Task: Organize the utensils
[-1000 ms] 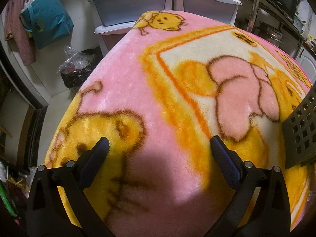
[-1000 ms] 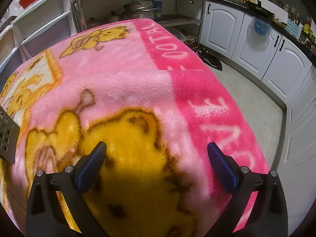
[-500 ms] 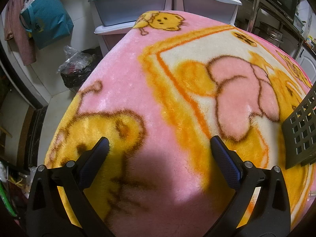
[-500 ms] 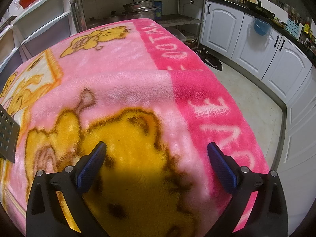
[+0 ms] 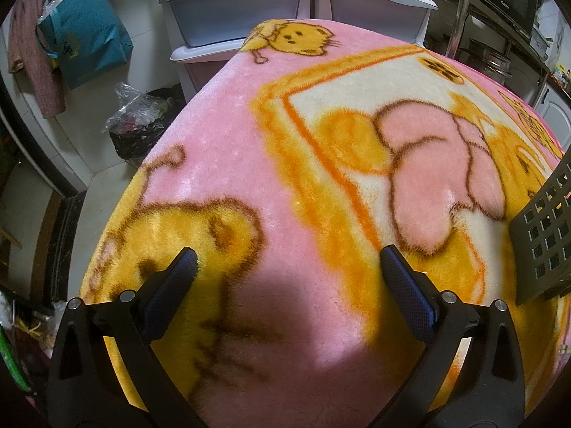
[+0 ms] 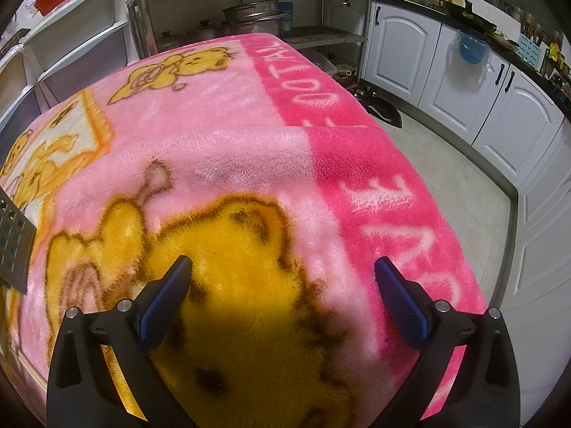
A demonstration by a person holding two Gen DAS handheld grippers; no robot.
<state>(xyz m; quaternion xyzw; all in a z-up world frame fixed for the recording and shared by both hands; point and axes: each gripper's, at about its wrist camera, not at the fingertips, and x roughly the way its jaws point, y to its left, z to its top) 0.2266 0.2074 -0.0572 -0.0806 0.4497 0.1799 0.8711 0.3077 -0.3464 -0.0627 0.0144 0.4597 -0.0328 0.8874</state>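
A dark grey perforated plastic basket (image 5: pixel 546 239) stands on the blanket-covered table at the right edge of the left wrist view; only its corner shows. The same basket (image 6: pixel 14 239) peeks in at the left edge of the right wrist view. No utensils are visible in either view. My left gripper (image 5: pixel 288 256) hangs open over the pink and yellow blanket (image 5: pixel 285 164), to the left of the basket, with nothing between its fingers. My right gripper (image 6: pixel 282 264) is open too, over a yellow bear print, to the right of the basket.
White drawer units (image 5: pixel 235 10) stand past the table's far end, with a teal bag (image 5: pixel 85 35) and a black bin bag (image 5: pixel 139 121) on the floor at left. White kitchen cabinets (image 6: pixel 499 107) line the right, and a metal rack with pots (image 6: pixel 257 18) stands behind the table.
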